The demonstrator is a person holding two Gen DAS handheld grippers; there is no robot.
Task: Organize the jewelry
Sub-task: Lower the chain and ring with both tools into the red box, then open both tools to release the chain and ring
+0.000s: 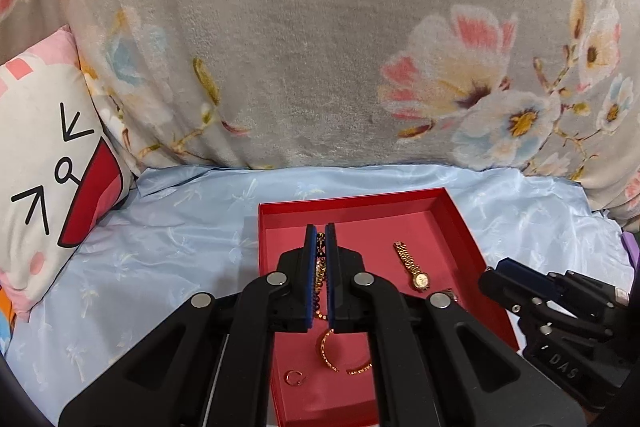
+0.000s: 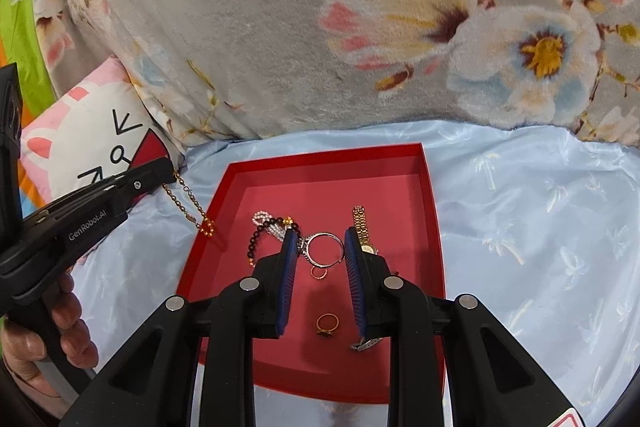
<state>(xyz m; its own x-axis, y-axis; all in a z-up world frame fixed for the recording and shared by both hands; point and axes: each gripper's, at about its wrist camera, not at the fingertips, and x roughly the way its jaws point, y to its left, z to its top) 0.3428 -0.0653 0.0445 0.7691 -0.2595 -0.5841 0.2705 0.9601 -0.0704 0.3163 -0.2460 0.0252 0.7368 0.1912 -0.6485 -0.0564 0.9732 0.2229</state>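
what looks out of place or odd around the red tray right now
A gold chain hangs from the left tongs, draping across the red tray rim with its flower charm at the edge, not yet inside. Inside, the pearl strand and dark bead bracelet lie tangled together.

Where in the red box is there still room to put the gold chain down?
The far end of the red box, beyond the bead bracelets and gold watch, is bare. The near end, past the small gold ring, is bare too. The middle is crowded. The left gripper holds the gold chain.
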